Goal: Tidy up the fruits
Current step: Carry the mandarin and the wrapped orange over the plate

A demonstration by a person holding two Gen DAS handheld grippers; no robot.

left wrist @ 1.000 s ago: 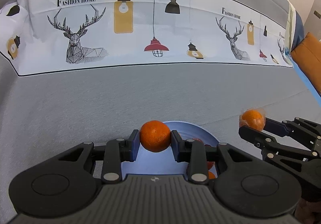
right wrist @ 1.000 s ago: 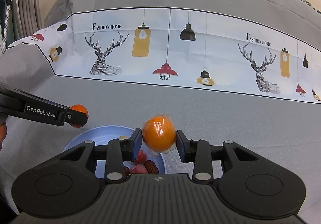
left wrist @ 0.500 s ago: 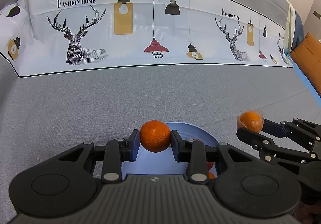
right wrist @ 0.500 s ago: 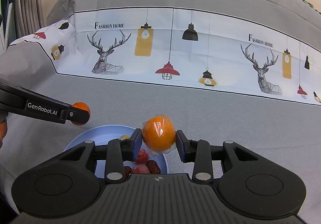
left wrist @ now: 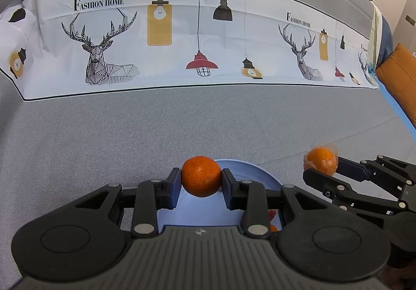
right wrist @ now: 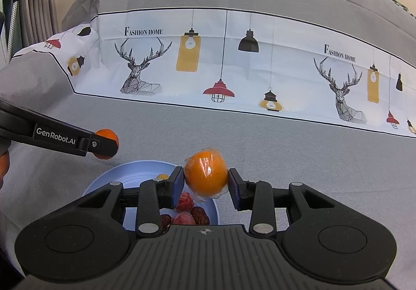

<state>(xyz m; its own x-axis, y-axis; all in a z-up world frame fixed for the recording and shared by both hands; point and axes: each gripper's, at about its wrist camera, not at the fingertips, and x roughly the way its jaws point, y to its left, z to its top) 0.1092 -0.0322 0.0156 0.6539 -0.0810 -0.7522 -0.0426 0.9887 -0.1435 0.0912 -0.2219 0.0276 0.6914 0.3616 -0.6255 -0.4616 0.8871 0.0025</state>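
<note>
My left gripper (left wrist: 200, 182) is shut on a bare tangerine (left wrist: 200, 176), held just above the far rim of a light blue plate (left wrist: 249, 173). My right gripper (right wrist: 206, 180) is shut on a plastic-wrapped orange (right wrist: 206, 177), hanging over the plate's (right wrist: 130, 173) right side. In the left wrist view the right gripper (left wrist: 321, 167) shows at the right with the wrapped orange (left wrist: 321, 164). The left gripper (right wrist: 105, 144) and its tangerine (right wrist: 106, 135) appear at the left of the right wrist view. Red dates (right wrist: 200, 214) and other small fruits (right wrist: 185, 201) lie on the plate.
A grey cloth (left wrist: 104, 139) covers the surface, with a white printed band of deer and lamps (left wrist: 197, 43) across the back. An orange cushion (left wrist: 397, 74) sits at the far right. A ribbed radiator-like object (right wrist: 33, 4) stands at the far left.
Both grippers keep their grips and barely move. The view of the right gripper drifts slightly down and left in the left wrist frames.
</note>
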